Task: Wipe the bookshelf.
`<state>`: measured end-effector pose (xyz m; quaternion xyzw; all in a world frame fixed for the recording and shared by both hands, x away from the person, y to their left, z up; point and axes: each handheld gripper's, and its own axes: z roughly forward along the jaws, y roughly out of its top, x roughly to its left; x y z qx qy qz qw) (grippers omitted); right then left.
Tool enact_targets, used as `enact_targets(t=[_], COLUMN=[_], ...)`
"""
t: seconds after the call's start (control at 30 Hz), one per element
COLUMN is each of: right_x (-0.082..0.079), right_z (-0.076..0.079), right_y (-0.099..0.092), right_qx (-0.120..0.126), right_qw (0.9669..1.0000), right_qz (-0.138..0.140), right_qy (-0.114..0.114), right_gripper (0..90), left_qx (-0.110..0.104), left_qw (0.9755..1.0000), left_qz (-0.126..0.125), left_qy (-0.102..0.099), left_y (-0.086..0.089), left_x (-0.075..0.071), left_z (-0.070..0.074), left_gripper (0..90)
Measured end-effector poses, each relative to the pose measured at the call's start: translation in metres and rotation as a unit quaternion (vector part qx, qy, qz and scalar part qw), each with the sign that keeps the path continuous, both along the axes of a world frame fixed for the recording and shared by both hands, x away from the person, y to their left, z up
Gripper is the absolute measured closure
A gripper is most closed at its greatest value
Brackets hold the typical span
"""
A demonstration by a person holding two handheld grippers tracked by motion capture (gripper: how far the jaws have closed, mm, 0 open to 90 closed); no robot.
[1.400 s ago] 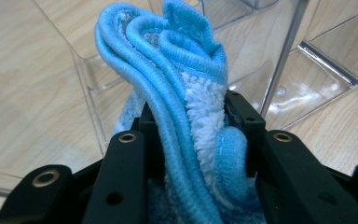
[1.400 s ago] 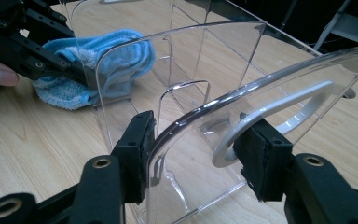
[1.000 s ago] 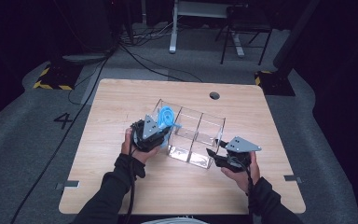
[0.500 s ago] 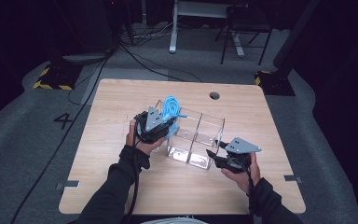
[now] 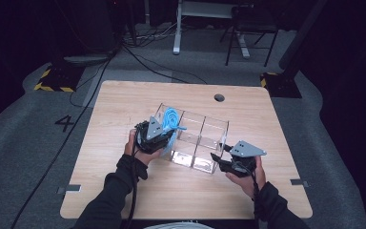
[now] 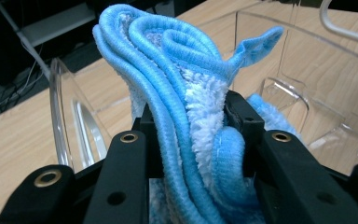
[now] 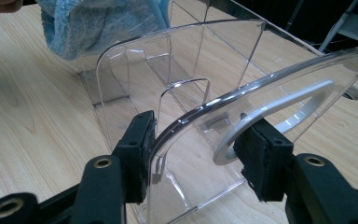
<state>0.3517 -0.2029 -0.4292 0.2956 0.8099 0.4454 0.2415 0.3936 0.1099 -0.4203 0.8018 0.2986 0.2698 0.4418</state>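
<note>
A clear plastic box (image 5: pixel 204 128) with several compartments stands in the middle of the wooden table (image 5: pixel 119 102). At the box's left end, my left gripper (image 5: pixel 168 133) is shut on a bunched blue cloth (image 5: pixel 172 117). In the left gripper view the cloth (image 6: pixel 177 88) rises in folds from between the pads of that gripper (image 6: pixel 191 119), in front of the box's wall (image 6: pixel 67 121). My right gripper (image 5: pixel 217 160) is at the box's near right corner. In the right gripper view its pads (image 7: pixel 140 154) press on the curved end wall (image 7: pixel 261 84) with the handle cut-out, which passes through that gripper (image 7: pixel 198 156).
A round cable hole (image 5: pixel 219 98) sits near the table's far edge. Beyond the table are a chair (image 5: pixel 248 28), desk legs and cables on the grey floor. Bare tabletop lies in front of and to both sides of the box.
The left gripper has shifted slightly with the cloth at the box's left end, and the cloth now stands a bit higher. The right gripper has kept still.
</note>
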Motion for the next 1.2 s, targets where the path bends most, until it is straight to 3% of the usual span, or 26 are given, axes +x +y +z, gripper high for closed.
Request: enact_targets(t=[0.2, 0.27, 0.4, 0.53, 0.67, 0.8, 0.93, 1.0, 1.13, 1.2], right_x=[0.0, 0.0, 0.0, 0.0, 0.0, 0.0, 0.0, 0.0, 0.0, 0.0], right_z=[0.0, 0.0, 0.0, 0.0, 0.0, 0.0, -0.001, 0.0, 0.0, -0.001], right_y=[0.0, 0.0, 0.001, 0.001, 0.001, 0.001, 0.002, 0.002, 0.002, 0.002], right_qx=[0.0, 0.0, 0.0, 0.0, 0.0, 0.001, -0.001, -0.001, -0.002, -0.001], right_qw=[1.0, 1.0, 1.0, 1.0, 1.0, 1.0, 1.0, 1.0, 1.0, 1.0], right_qz=[0.0, 0.0, -0.001, -0.002, -0.002, -0.002, -0.003, -0.003, -0.002, -0.002], right_qy=[0.0, 0.0, 0.0, 0.0, 0.0, -0.001, -0.003, -0.002, -0.003, -0.002], right_gripper=[49.1, 49.1, 49.2, 49.2, 49.2, 49.2, 49.3, 49.3, 49.3, 49.3], left_qx=[0.019, 0.021, 0.048, 0.074, 0.079, 0.091, 0.097, 0.091, 0.053, 0.029], left_qw=[0.9998, 0.9997, 0.9987, 0.9963, 0.9952, 0.9909, 0.9906, 0.9919, 0.9968, 0.9991], left_qz=[0.002, 0.006, 0.007, 0.01, 0.013, 0.001, 0.004, 0.004, 0.005, 0.008], left_qy=[-0.004, 0.003, 0.015, 0.044, 0.057, 0.099, 0.096, 0.088, 0.059, 0.031], left_y=[0.0, 0.001, 0.0, -0.003, -0.005, -0.004, -0.005, -0.004, 0.003, 0.006], left_x=[-0.009, -0.012, -0.017, -0.016, -0.015, -0.012, -0.013, -0.015, -0.021, -0.026], left_z=[-0.003, -0.006, -0.017, -0.035, -0.043, -0.055, -0.053, -0.049, -0.027, -0.011], left_gripper=[66.2, 66.2, 66.2, 66.0, 66.1, 65.9, 65.6, 65.6, 65.6, 65.7])
